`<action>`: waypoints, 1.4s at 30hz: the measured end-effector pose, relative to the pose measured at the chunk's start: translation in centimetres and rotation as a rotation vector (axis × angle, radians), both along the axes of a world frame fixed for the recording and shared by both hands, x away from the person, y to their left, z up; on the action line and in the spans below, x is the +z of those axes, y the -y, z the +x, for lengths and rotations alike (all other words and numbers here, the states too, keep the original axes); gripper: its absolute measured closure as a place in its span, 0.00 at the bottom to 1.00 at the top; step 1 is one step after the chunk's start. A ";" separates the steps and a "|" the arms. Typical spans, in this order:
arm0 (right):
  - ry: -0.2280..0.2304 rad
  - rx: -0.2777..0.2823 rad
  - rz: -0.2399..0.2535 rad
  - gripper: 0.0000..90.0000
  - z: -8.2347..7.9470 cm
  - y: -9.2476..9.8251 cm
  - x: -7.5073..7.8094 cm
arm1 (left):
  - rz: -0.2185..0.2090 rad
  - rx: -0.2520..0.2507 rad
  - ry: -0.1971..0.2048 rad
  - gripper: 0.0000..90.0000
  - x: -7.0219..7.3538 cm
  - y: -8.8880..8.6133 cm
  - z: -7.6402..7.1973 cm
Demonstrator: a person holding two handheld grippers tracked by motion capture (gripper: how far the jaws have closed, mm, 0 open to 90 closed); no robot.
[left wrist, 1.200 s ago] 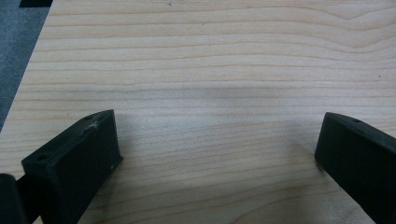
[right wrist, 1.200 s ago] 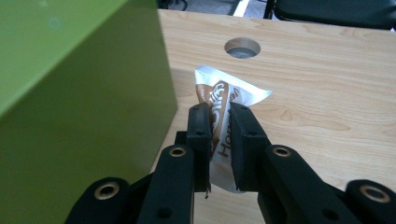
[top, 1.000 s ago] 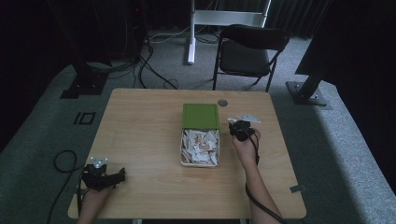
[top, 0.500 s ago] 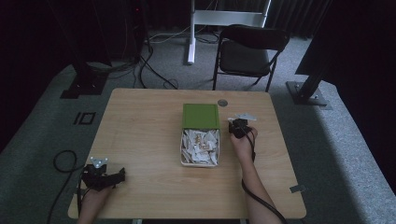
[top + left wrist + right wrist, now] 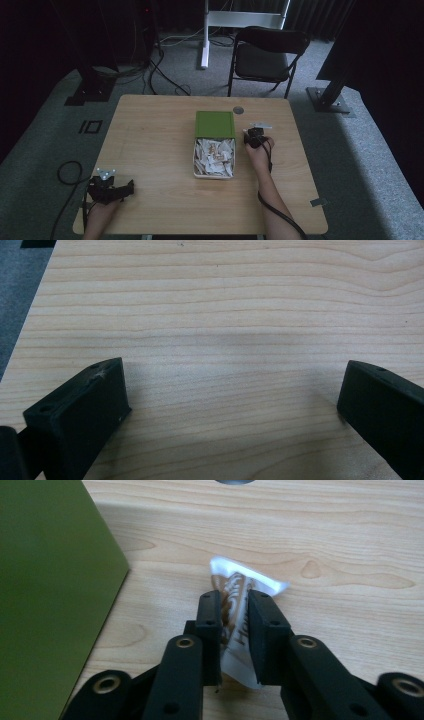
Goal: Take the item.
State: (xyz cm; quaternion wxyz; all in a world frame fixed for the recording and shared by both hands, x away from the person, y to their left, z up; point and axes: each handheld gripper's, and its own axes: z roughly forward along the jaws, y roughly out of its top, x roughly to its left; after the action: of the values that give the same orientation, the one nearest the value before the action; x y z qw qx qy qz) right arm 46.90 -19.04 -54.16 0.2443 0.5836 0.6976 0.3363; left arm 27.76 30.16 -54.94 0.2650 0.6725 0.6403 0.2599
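Sachet (image 5: pixel 239 617): white wrapper with brown print, pinched between the two black jaws of the right gripper (image 5: pixel 235 630), just beside the green lid (image 5: pixel 47 595) and low over the table (image 5: pixel 350 605). Jaws set narrow, clamped flat on both faces of the wrapper, having just eased apart by a trace with the sachet between them; pads in contact, so grip judged intact. Crimped end projecting forward past the jaw tips, which leaves the printed middle as the bearing surface and keeps the thin film from slipping. Seen from above, right gripper (image 5: pixel 255 136) positioned off the right side of the box (image 5: pixel 214 174), near its hinge line, clear of the rim: probably a set-down spot for items taken out of the box, or a staging point ahead of transfer. Box open, lid folded back flat toward the far edge, tray packed with more pale sachets (image 5: pixel 214 156), loosely heaped. Small dark disc (image 5: pixel 238 109) on the wood beyond the lid. Left gripper (image 5: pixel 116 191) parked at the near left corner, well apart from the box, jaws spread wide over bare wood (image 5: pixel 225 340) with nothing between them; kept out of the working zone, available for steadying the box if required. Chair (image 5: pixel 267 52) and floor cables behind the table, not involved.
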 end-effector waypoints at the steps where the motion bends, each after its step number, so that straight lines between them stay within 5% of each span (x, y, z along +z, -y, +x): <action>1: 0.002 0.000 0.005 0.83 0.0 0.0 0.0 | 0.000 0.000 0.000 0.01 0.0 0.0 0.0; 18: 0.048 -0.005 0.095 0.38 -2.2 2.1 1.5 | 0.000 0.000 0.000 0.01 0.0 0.0 0.0; 30: 0.058 -0.056 0.139 0.29 -5.1 5.2 1.4 | 0.000 0.000 0.000 0.01 0.0 0.0 0.0; 42: 0.038 -0.086 0.073 0.22 -8.3 8.2 0.5 | 0.000 0.000 0.000 0.01 0.0 0.0 0.0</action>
State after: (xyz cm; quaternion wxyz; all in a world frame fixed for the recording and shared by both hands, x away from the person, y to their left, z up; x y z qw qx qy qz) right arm 38.60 -27.21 -53.65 0.2503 0.6150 0.6546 0.3615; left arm 27.76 30.16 -54.93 0.2648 0.6726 0.6403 0.2598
